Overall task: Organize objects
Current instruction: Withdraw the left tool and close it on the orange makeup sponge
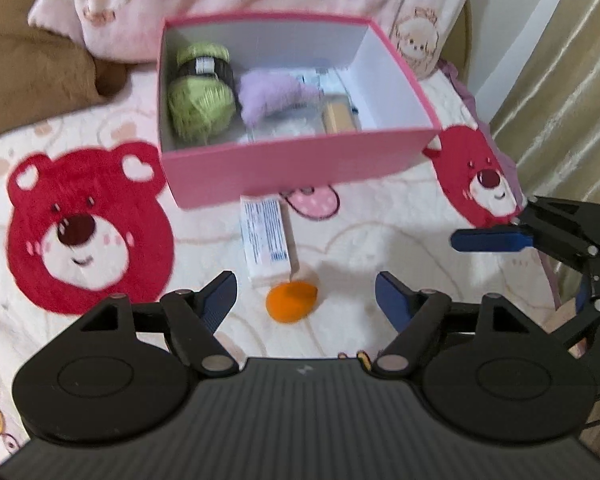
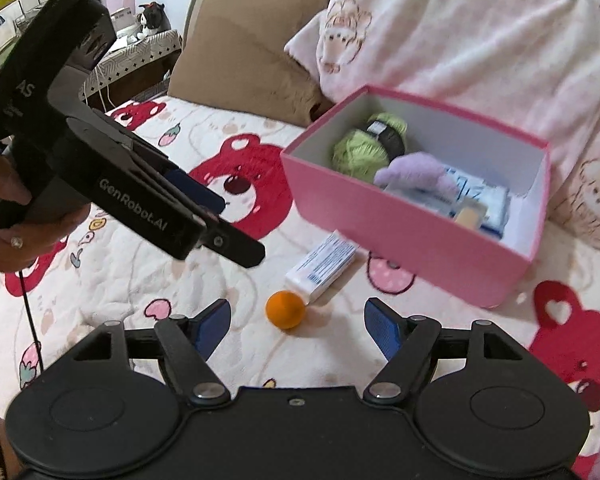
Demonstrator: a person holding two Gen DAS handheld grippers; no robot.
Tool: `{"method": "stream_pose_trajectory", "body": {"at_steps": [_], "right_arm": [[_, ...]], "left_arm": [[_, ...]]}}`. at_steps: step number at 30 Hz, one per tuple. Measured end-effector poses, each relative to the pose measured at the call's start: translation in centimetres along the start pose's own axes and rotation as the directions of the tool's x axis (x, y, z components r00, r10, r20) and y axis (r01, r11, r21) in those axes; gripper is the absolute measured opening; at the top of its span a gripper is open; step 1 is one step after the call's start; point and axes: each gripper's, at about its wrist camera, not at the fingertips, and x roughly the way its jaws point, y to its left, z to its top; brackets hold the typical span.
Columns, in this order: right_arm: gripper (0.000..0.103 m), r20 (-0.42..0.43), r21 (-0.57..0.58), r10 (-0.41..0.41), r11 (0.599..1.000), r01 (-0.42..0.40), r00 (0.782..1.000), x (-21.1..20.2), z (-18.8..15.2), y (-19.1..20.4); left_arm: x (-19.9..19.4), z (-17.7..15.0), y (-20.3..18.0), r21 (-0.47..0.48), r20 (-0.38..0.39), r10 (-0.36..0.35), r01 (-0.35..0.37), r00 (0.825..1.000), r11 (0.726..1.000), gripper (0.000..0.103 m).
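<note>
An orange ball (image 1: 291, 302) lies on the bed blanket, touching a white printed carton (image 1: 266, 235). Behind them stands an open pink box (image 1: 300, 168) holding green yarn (image 1: 200, 104), a purple fluffy item (image 1: 272, 94) and small packages. My left gripper (image 1: 306, 300) is open and empty, its jaws on either side of the ball, just short of it. My right gripper (image 2: 298, 320) is open and empty, facing the ball (image 2: 285, 309) and the carton (image 2: 324, 264). The box (image 2: 412, 232) is at the right wrist view's upper right. The left gripper (image 2: 204, 200) shows at that view's left.
The bed has a white blanket with red bears (image 1: 88, 232). A brown pillow (image 2: 252, 60) and a pink-white blanket (image 2: 480, 32) lie behind the box. Curtains (image 1: 560, 80) hang at the right. The right gripper (image 1: 540, 236) enters the left wrist view from the right.
</note>
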Motion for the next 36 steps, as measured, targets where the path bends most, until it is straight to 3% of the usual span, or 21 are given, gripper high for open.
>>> {"method": "stream_pose_trajectory", "body": {"at_steps": [4, 7, 13, 18, 22, 25, 27, 30, 32, 36], "right_arm": [[0.078, -0.011, -0.066, 0.059, 0.996, -0.06, 0.998, 1.8, -0.9, 0.8], [0.078, -0.018, -0.086, 0.068, 0.994, -0.069, 0.998, 3.5, -1.4, 1.3], [0.078, -0.017, -0.128, 0.033, 0.991, -0.035, 0.999, 7.4, -2.3, 1.8], [0.078, -0.012, -0.191, 0.002, 0.982, -0.004, 1.0, 10.3, -2.8, 2.0], [0.078, -0.016, -0.127, 0.027, 0.992, -0.029, 0.999, 11.6, -3.5, 1.1], [0.078, -0.003, -0.085, 0.021, 0.996, -0.021, 1.0, 12.6, -4.3, 0.8], [0.072, -0.005, -0.064, 0.027, 0.998, -0.028, 1.0, 13.3, -4.7, 0.6], [0.056, 0.015, -0.058, 0.011, 0.998, -0.01, 1.0, 13.9, -5.0, 0.8], [0.045, 0.03, -0.048, -0.002, 0.999, 0.004, 1.0, 13.9, -5.0, 0.7], [0.043, 0.051, -0.022, -0.003, 1.0, 0.004, 0.999, 13.2, -5.1, 0.5]], "left_arm": [[1.9, -1.2, -0.1, 0.013, -0.036, 0.001, 0.0, 0.999, 1.0, 0.076], [3.3, -2.0, 0.4, -0.033, -0.059, -0.023, 0.021, 0.998, 0.999, 0.076], [5.9, -3.3, 1.5, -0.104, -0.073, -0.061, 0.053, 0.995, 0.993, 0.075], [7.4, -4.4, 2.1, -0.106, -0.028, -0.058, 0.055, 0.998, 0.993, 0.074], [8.0, -4.9, 3.1, -0.124, 0.016, -0.056, 0.058, 0.998, 0.991, 0.073], [8.5, -5.3, 3.3, -0.123, 0.043, -0.053, 0.058, 0.998, 0.991, 0.065], [8.9, -5.6, 3.2, -0.107, 0.054, -0.04, 0.046, 0.998, 0.993, 0.055], [9.6, -6.1, 3.4, -0.129, 0.07, -0.076, 0.084, 0.995, 0.988, 0.038], [9.6, -6.5, 3.5, -0.159, 0.092, -0.094, 0.108, 0.991, 0.981, 0.038], [9.1, -6.8, 3.3, -0.173, 0.115, -0.105, 0.124, 0.988, 0.977, 0.038]]}}
